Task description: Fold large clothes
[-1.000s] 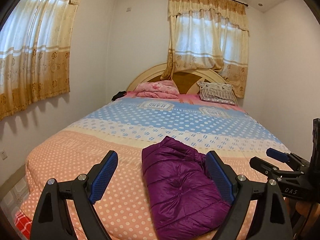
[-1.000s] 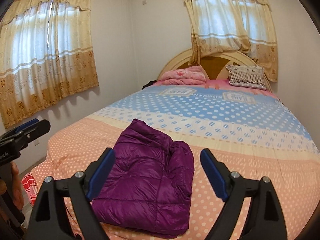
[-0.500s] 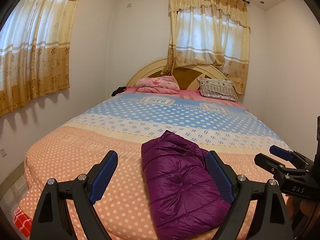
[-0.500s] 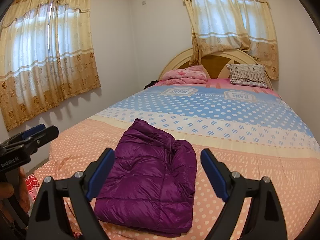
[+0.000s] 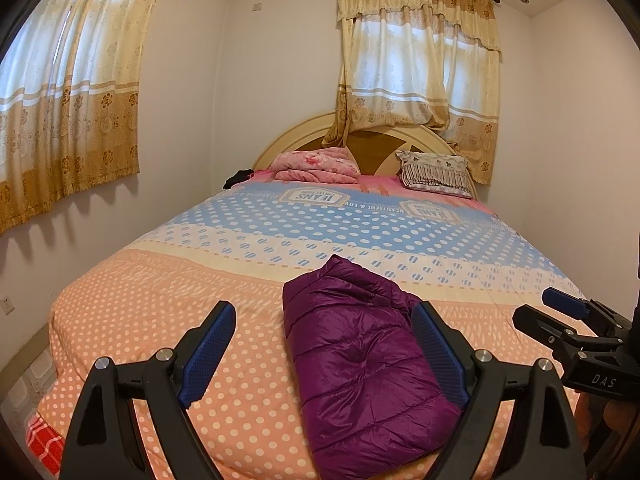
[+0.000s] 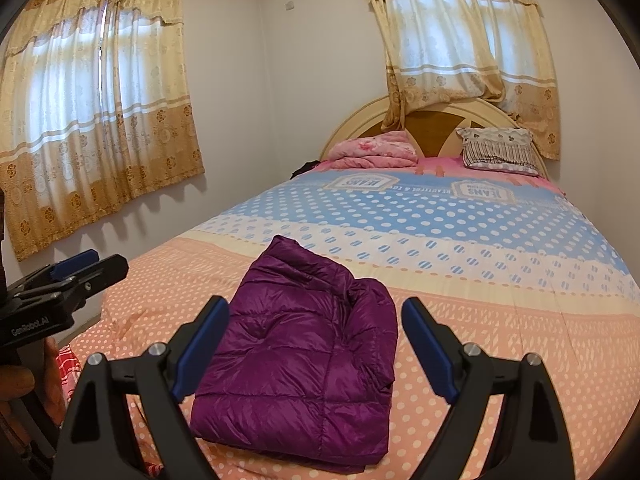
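Observation:
A purple quilted jacket (image 5: 360,364) lies folded into a compact rectangle near the foot of the bed; it also shows in the right wrist view (image 6: 308,348). My left gripper (image 5: 324,350) is open and empty, held above the foot of the bed, short of the jacket. My right gripper (image 6: 316,344) is open and empty, likewise held back from the jacket. The right gripper also shows at the right edge of the left wrist view (image 5: 576,332); the left gripper also shows at the left edge of the right wrist view (image 6: 60,288).
The bed (image 5: 160,304) has a polka-dot cover in orange, cream and blue. A pink folded blanket (image 5: 316,166) and a striped pillow (image 5: 436,174) lie at the headboard. Curtained windows (image 5: 68,92) are on the left and back walls. A wall (image 5: 580,160) runs close along the bed's right side.
Both grippers have drawn back and up a little from the jacket, so more of the bed shows in front of it. The jacket has not moved.

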Motion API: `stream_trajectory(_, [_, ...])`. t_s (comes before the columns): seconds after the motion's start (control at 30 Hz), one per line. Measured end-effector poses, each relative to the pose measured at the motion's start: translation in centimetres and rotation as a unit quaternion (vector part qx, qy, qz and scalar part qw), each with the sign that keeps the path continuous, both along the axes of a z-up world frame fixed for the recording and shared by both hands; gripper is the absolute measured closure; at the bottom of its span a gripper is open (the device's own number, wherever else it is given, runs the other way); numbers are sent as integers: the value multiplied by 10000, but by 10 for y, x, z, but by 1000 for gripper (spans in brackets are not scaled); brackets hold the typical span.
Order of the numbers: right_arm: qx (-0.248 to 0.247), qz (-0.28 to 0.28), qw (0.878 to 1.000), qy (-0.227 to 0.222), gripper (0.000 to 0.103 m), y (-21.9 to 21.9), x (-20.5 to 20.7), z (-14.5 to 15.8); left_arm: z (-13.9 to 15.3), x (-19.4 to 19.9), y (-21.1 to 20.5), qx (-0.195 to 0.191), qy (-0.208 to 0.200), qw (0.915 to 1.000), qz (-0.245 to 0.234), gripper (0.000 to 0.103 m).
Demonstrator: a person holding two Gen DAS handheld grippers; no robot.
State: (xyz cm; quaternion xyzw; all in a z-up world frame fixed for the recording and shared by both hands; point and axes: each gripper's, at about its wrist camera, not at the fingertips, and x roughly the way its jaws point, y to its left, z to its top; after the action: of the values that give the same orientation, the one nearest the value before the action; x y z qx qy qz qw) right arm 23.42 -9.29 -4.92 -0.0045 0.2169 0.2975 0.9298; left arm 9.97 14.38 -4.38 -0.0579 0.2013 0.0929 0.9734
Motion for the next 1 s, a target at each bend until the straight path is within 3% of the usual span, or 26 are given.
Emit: stream_trajectory(1.0, [-82, 105, 9999, 65, 12, -1, 1, -5, -4, 5, 4, 25, 127, 9999, 50, 13])
